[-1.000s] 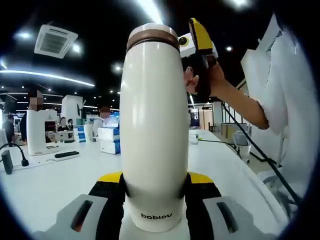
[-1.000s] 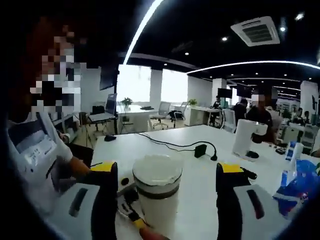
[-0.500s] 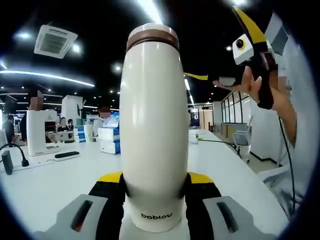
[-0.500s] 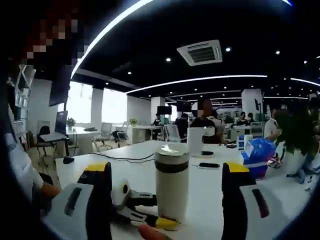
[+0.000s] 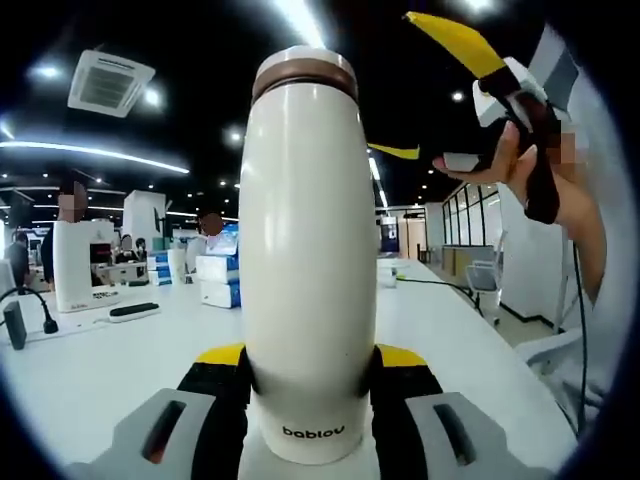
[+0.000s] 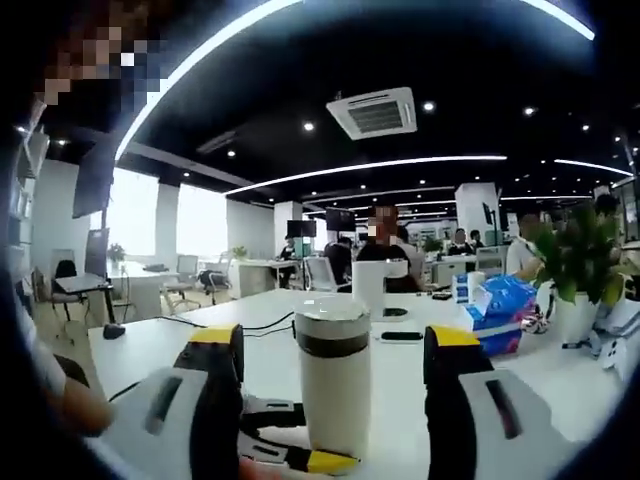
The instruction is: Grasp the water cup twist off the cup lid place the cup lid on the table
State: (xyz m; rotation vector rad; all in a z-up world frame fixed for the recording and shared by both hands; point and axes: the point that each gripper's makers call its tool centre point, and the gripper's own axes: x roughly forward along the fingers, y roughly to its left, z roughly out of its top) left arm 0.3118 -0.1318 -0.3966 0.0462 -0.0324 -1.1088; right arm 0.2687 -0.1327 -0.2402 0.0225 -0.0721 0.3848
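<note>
1. Left gripper view, nearest: your left gripper [image 5: 310, 385] has its fingers clenched on the base of the cream water cup [image 5: 308, 260], which stands upright on the white counter [image 5: 100, 365].
2. Cup top: the cup lid [image 5: 305, 72], with its brown band, is still seated.
3. Upper right: your right gripper [image 5: 440, 95] hangs beside and above the lid, apart from it, fingers released.
4. Right gripper view: the cup [image 6: 334, 375] stands between your spread right fingers [image 6: 215, 400], not yet enclosed. The lid [image 6: 333, 312] sits level with the fingertips.
5. Far field: a white appliance [image 5: 85, 265] and stacked boxes [image 5: 215, 278] lie well behind.
6. Step in hand: approach to the lid. Next, bring the right fingers around it, close, and twist while the left holds firm.
7. Change: half a second earlier the right gripper was slightly lower; it has risen and tilted.
</note>
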